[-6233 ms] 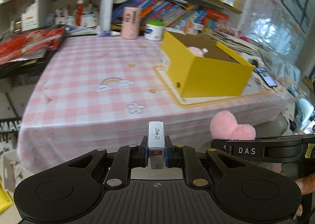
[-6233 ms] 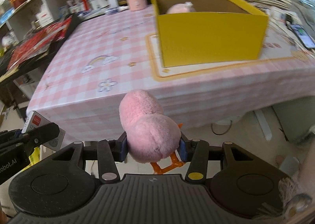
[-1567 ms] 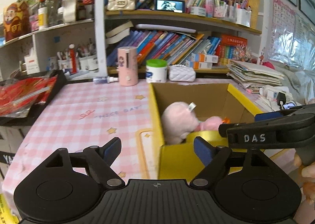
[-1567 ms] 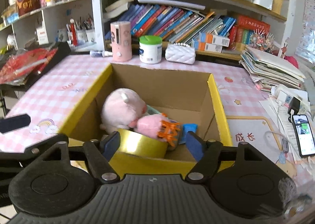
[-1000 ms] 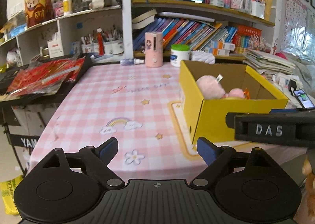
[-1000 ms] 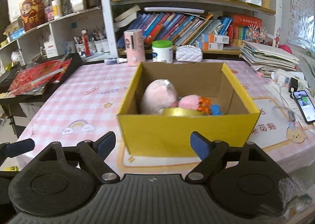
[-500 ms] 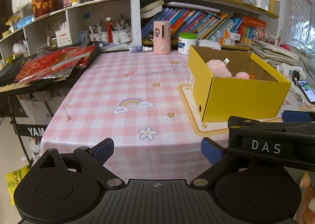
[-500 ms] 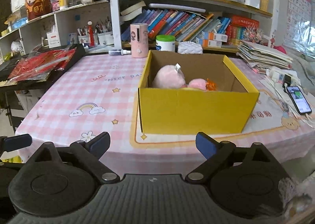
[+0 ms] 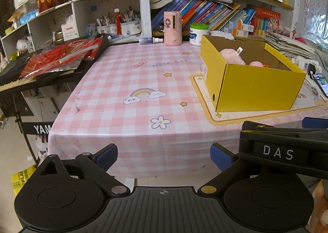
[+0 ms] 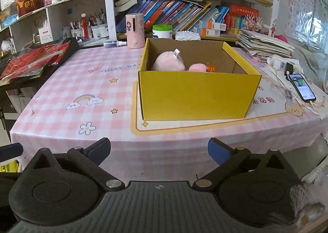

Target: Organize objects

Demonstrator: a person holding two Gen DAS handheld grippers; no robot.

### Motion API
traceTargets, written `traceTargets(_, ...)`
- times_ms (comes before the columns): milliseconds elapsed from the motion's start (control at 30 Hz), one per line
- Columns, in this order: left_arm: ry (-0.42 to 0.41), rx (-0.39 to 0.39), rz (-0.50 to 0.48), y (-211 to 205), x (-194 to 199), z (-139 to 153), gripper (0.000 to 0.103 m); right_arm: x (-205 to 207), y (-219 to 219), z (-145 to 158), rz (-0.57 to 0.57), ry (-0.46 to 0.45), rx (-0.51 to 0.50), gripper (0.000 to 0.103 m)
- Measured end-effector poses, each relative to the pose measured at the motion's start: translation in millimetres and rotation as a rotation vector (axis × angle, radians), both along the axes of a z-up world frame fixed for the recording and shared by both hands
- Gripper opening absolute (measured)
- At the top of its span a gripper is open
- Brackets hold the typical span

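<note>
A table draped in a smooth pink-and-white checked cloth (image 10: 123, 93), printed with a rainbow, stars and a flower, is seen from its near edge. On its right part an open rectangular box of yellow cardboard (image 10: 196, 95), brown inside, stands on a cream mat with a yellow border (image 10: 266, 110). Inside the box a round fluffy pink plush toy (image 10: 169, 61) with a white tag is seen against the left wall, and a smaller pink plush piece with an orange trim (image 10: 197, 68) lies just beside it.

The left gripper (image 9: 164, 154), black plastic with blue pads, is held wide apart and empty before the table edge. The right gripper (image 10: 158, 149) is empty too, its jaws opening. A black smartphone (image 10: 303, 87) lies right of the box.
</note>
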State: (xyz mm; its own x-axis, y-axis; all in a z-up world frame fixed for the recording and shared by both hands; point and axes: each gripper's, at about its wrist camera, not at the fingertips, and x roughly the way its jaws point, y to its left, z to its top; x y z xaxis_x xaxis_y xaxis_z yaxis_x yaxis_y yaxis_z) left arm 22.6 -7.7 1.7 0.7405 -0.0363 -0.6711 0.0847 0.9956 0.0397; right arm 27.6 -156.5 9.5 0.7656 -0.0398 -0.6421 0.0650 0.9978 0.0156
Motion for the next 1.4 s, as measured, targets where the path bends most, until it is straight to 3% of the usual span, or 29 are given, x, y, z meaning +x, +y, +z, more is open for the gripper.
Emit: traceTargets(1400,0.010,-0.016,0.008,8.4,2.7,-1.2,0.100,2.0,3.6,-1.0,0.004,0.016,0.002,0.103)
